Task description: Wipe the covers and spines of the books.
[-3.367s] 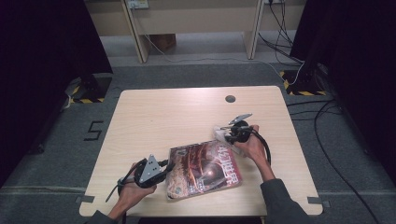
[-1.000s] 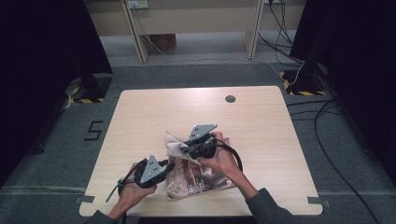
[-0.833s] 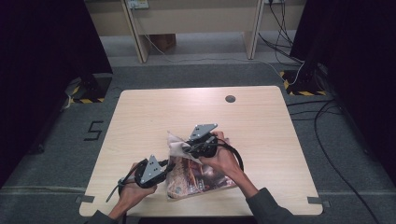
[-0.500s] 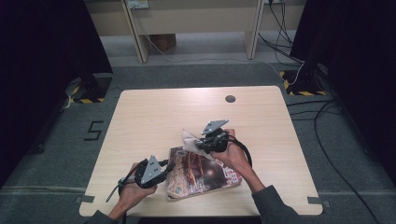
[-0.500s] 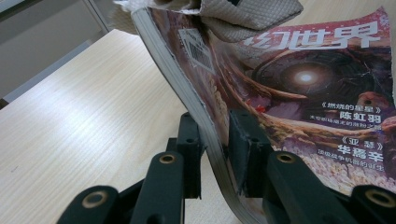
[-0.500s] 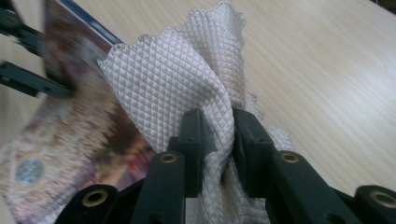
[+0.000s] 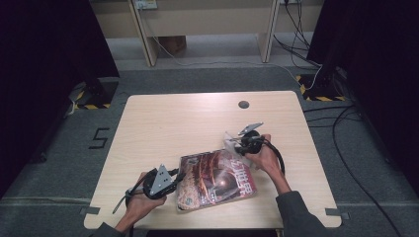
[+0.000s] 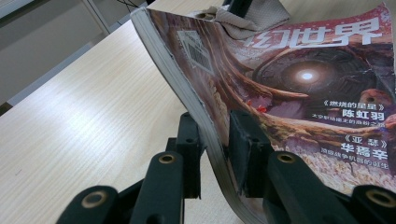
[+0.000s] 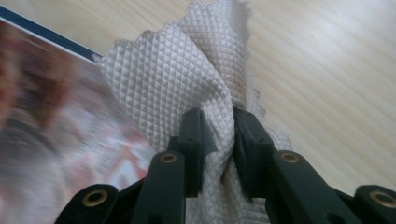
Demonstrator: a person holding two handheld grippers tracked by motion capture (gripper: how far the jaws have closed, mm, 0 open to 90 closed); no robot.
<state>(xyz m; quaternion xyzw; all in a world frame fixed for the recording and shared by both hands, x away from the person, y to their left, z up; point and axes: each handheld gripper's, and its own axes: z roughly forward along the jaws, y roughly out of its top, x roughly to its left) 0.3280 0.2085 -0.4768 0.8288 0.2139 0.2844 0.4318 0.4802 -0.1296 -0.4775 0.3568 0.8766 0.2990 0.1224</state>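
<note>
Left gripper view shows left claw clamping magazine; right claw pinches cloth.

The light wooden table has a round dark grommet hole near its far edge. Beyond the table, two pale cabinet legs stand on grey floor; black-and-yellow hazard tape lies left of the table, cables right of it.

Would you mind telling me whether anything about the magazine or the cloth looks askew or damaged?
The magazine lies skewed to the table edges, and its spine edge is bent upward where the left tongs pinch it. The cloth is bunched in the right tongs. No damage stands out.
</note>
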